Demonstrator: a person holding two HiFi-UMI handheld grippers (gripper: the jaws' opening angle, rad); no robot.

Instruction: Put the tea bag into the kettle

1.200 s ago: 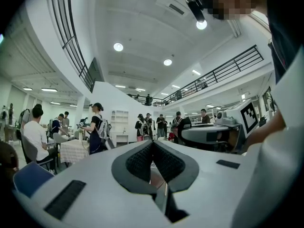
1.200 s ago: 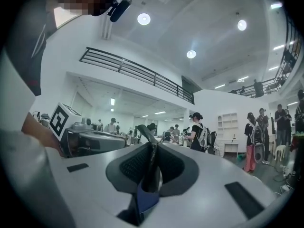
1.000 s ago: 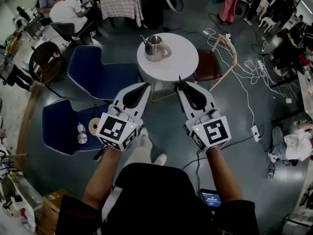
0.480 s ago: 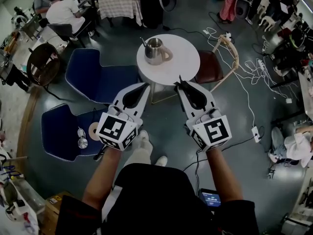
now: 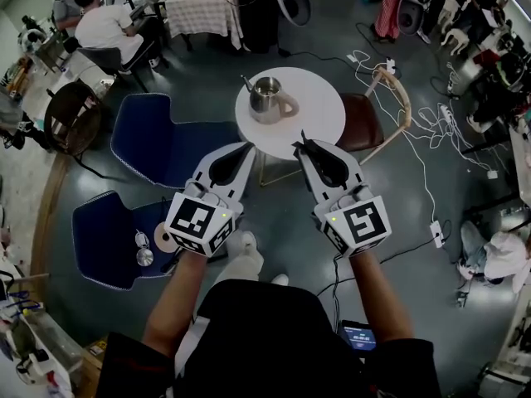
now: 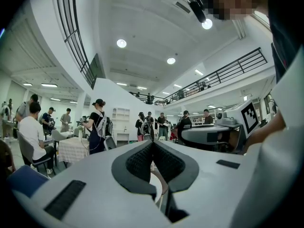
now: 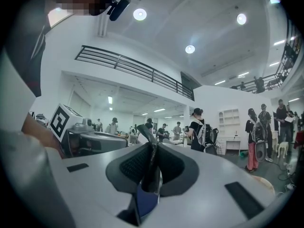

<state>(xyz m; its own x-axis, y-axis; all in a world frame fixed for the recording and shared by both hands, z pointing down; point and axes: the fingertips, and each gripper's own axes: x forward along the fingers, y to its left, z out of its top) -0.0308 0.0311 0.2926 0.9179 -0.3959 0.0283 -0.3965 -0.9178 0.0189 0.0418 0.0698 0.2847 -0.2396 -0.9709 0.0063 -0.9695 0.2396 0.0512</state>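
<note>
Tea bag [image 7: 145, 134] in right gripper [image 5: 304, 144], kettle [image 5: 267, 99] on table [image 5: 315, 106] between chairs [image 5: 162, 135]

Bare tabletop [image 5: 317, 110] right of the kettle [image 5: 267, 98]; blue chair [image 5: 162, 139] and brown chair [image 5: 358, 123] flanking

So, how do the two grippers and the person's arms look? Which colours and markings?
The left gripper and the right gripper have light grey, wedge-shaped bodies with black textured pads inside the jaws. Each carries a white cube printed with black square markers, and a small green light. The person wears a black short-sleeved top.
</note>
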